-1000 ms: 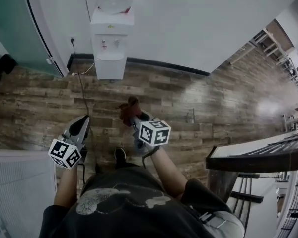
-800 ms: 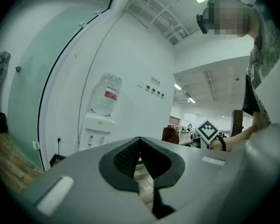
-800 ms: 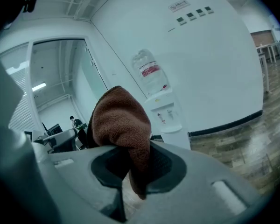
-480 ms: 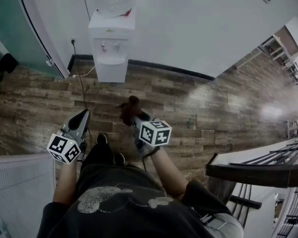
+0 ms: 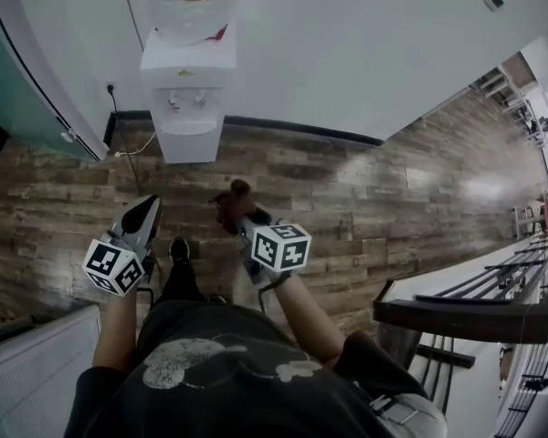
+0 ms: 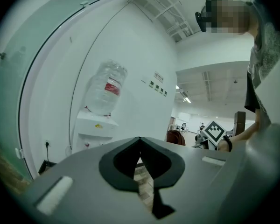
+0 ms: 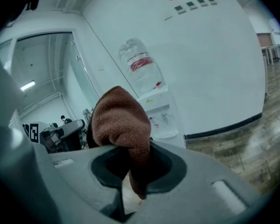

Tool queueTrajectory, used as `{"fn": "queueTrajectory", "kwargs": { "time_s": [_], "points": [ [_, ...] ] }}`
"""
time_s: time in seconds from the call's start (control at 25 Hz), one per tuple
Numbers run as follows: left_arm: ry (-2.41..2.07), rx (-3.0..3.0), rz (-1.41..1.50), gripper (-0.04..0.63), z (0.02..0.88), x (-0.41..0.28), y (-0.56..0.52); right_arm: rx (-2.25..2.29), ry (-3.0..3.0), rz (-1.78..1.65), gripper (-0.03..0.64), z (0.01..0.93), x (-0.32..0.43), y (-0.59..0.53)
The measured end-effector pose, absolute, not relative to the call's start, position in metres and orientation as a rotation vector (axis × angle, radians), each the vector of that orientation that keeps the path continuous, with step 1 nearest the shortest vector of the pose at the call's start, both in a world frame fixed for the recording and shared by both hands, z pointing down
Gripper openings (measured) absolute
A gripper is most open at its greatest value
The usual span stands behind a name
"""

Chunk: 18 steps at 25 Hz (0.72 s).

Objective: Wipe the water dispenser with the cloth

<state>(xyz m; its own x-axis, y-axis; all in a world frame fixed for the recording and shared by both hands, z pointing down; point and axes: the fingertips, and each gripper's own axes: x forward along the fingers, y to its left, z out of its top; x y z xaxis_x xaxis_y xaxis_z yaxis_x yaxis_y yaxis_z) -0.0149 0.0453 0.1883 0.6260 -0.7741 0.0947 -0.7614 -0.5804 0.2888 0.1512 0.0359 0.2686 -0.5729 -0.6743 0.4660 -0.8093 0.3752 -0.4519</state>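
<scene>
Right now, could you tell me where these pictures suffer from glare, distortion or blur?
Head view: the fisheye curves the baseboard, and glare whitens the floor at right. Left gripper view: dark vignetted corners, the wall edges bowed. Right gripper view: the cloth looms large, slightly soft, before the dispenser.
</scene>
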Motion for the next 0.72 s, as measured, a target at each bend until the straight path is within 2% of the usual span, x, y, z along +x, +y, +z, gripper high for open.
{"fn": "queueTrajectory", "kwargs": {
  "time_s": [0.72],
  "points": [
    [-1.06, 2.588, -0.046, 0.017, 0.192, -0.079, -0.109, 1.396, -2.455, 0.935, 0.058, 0.248, 0.041, -0.127]
  ]
}}
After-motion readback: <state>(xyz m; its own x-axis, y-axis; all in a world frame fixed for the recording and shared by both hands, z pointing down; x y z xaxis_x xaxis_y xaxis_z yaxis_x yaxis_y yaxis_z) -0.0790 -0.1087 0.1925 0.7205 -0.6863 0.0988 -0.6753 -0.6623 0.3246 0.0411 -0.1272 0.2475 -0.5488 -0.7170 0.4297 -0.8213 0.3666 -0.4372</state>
